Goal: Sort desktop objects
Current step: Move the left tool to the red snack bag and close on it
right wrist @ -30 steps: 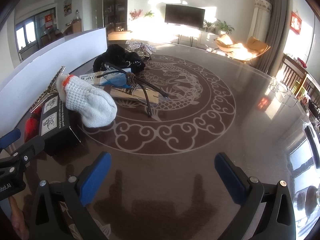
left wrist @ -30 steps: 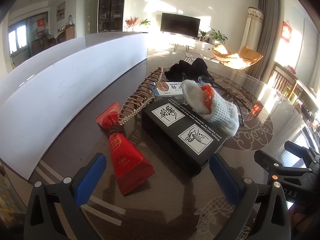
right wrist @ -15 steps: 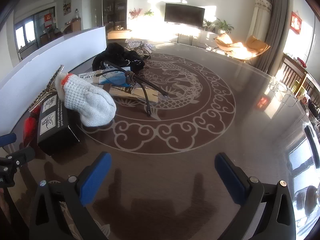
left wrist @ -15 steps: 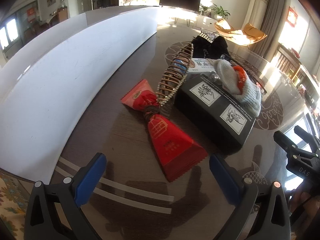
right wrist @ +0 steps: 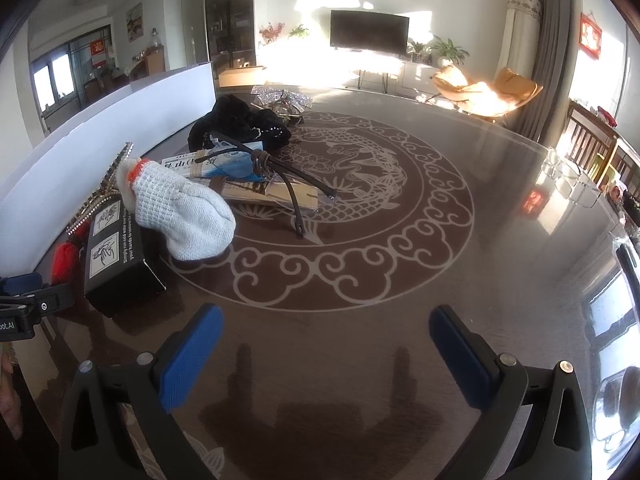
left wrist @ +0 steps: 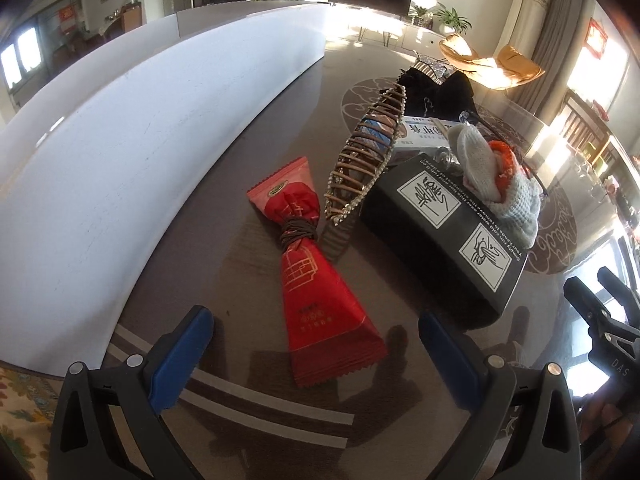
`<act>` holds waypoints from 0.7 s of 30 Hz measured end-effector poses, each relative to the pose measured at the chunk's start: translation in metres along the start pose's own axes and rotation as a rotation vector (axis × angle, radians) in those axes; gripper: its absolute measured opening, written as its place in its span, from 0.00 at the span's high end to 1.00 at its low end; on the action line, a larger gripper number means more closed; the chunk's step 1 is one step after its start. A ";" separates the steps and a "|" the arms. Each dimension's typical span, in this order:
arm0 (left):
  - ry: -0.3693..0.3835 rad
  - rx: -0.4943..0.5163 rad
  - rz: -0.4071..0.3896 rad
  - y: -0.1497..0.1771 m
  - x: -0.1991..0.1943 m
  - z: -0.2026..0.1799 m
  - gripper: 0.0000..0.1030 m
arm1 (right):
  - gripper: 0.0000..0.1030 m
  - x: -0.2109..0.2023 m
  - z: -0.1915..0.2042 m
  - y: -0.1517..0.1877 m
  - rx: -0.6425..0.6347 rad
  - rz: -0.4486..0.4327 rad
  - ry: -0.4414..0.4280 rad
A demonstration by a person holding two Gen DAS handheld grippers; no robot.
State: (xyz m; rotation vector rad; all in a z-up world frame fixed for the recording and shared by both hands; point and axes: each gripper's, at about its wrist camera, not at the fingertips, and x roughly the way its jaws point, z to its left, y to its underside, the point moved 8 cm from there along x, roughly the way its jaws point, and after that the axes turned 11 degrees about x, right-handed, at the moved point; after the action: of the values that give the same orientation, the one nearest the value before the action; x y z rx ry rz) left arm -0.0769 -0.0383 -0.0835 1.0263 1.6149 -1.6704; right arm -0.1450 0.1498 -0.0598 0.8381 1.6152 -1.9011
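Note:
A red snack packet (left wrist: 316,288) tied with a brown band lies on the dark table, right in front of my open left gripper (left wrist: 314,348). Beside it a beaded hair clip (left wrist: 366,160) leans against a black box (left wrist: 444,232); the box also shows in the right wrist view (right wrist: 116,256). A white knit glove (left wrist: 496,184) with an orange cuff lies on the box, also seen in the right wrist view (right wrist: 180,208). My right gripper (right wrist: 324,344) is open and empty over bare table.
A white panel (left wrist: 132,128) runs along the table's left side. Behind the box lie a white-blue carton (right wrist: 224,160), glasses (right wrist: 288,184), a black pouch (right wrist: 236,124) and a silver item (right wrist: 280,96). The other gripper shows at the right edge (left wrist: 608,328).
My left gripper has swung left and moved closer to the red packet, which now lies between its fingers' line. The right gripper has barely moved.

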 end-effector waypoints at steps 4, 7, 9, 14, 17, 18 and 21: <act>-0.059 0.019 0.023 -0.009 0.008 0.001 0.00 | 0.00 -0.003 -0.002 0.000 0.012 -0.006 -0.019; -0.045 -0.018 0.037 -0.012 0.012 0.005 0.00 | 0.00 -0.003 -0.001 0.000 0.011 -0.006 -0.026; -0.041 -0.035 0.039 -0.013 0.013 0.007 0.00 | 0.00 -0.001 0.000 0.000 0.004 0.003 -0.023; -0.064 -0.043 0.057 -0.015 0.014 0.016 0.00 | 0.00 0.002 0.002 0.001 -0.014 0.013 -0.007; -0.090 -0.038 0.067 -0.018 0.017 0.015 0.00 | 0.00 0.001 0.001 0.001 -0.007 0.008 -0.003; -0.096 -0.036 0.071 -0.018 0.016 0.016 0.00 | 0.00 0.001 0.001 0.000 -0.005 0.006 -0.004; -0.107 -0.029 0.076 -0.020 0.020 0.017 0.00 | 0.00 0.003 0.002 0.001 -0.009 0.011 -0.001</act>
State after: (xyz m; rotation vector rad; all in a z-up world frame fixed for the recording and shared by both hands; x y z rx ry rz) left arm -0.1061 -0.0518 -0.0903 0.9552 1.5088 -1.6186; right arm -0.1466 0.1474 -0.0622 0.8404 1.6139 -1.8845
